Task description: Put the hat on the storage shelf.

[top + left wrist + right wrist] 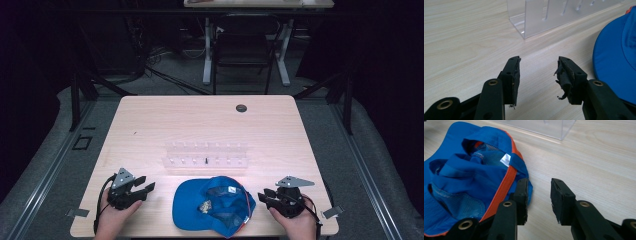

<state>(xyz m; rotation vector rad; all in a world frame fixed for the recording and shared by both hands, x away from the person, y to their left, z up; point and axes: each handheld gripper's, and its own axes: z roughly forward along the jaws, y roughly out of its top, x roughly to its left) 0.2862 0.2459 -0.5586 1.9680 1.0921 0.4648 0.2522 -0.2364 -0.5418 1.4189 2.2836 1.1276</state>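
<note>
Blue cap (212, 204) lies between 2 open, empty grippers

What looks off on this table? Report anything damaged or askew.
The pad lining on the left gripper is frayed: torn black strips hang off its right-hand pad. The blue cap lies upside down and crumpled, its mesh lining and white label showing. The clear rack stands straight.

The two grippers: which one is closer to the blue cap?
The right gripper. Its jaw sits right beside the blue cap's orange-trimmed edge, while the left gripper has bare table between it and the brim.
</note>
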